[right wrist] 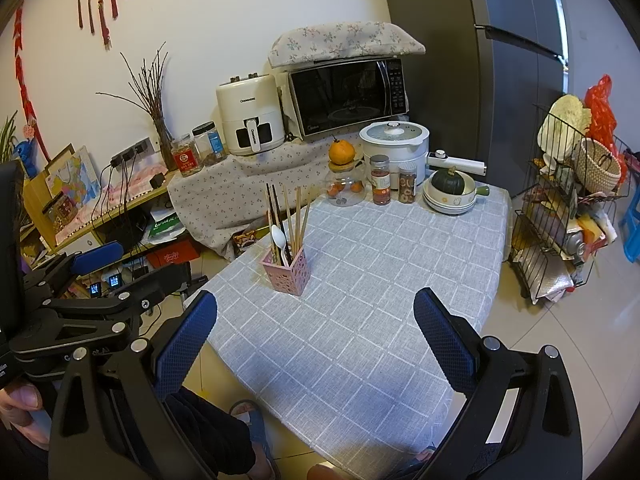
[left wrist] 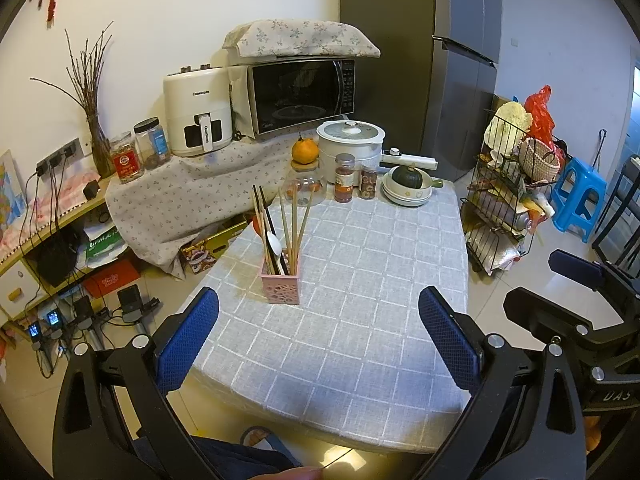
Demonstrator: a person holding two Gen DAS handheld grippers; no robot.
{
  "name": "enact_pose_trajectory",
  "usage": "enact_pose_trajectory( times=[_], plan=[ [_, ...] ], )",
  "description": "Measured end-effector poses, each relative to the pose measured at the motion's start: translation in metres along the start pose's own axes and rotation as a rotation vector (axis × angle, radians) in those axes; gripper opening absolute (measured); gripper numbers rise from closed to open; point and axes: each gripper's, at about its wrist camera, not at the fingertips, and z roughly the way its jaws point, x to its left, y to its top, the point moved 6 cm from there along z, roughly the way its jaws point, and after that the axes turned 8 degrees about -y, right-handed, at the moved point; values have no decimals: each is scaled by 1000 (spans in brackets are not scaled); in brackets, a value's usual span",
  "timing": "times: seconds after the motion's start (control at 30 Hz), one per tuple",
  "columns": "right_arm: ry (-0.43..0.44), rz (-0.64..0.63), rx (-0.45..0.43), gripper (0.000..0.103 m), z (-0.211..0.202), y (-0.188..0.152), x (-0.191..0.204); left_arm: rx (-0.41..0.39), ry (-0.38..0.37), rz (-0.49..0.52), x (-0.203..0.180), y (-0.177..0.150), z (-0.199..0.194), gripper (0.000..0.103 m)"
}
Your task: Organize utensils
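Observation:
A pink perforated utensil holder (left wrist: 280,285) stands on the grey checked tablecloth (left wrist: 360,280). It holds several wooden and black chopsticks (left wrist: 294,224) and a white plastic spoon (left wrist: 274,243). It also shows in the right wrist view (right wrist: 286,272) with the spoon (right wrist: 277,236). My left gripper (left wrist: 318,336) is open and empty, held back above the table's near edge. My right gripper (right wrist: 316,340) is open and empty, also over the near edge. The right gripper shows at the right of the left wrist view (left wrist: 576,276), and the left gripper at the left of the right wrist view (right wrist: 96,256).
At the table's far end stand a glass jar with an orange on top (left wrist: 305,172), two spice jars (left wrist: 345,178), a white cooker (left wrist: 350,142) and stacked bowls with a green squash (left wrist: 408,186). A wire rack (left wrist: 504,200) stands to the right; a microwave (left wrist: 300,96) and air fryer (left wrist: 198,114) behind.

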Motion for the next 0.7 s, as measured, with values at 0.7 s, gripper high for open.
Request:
enact_pose_trajectory(
  times=[0.7],
  plan=[
    [5, 9, 5, 96, -3, -1, -2, 8, -13, 23, 1, -2, -1, 96]
  ],
)
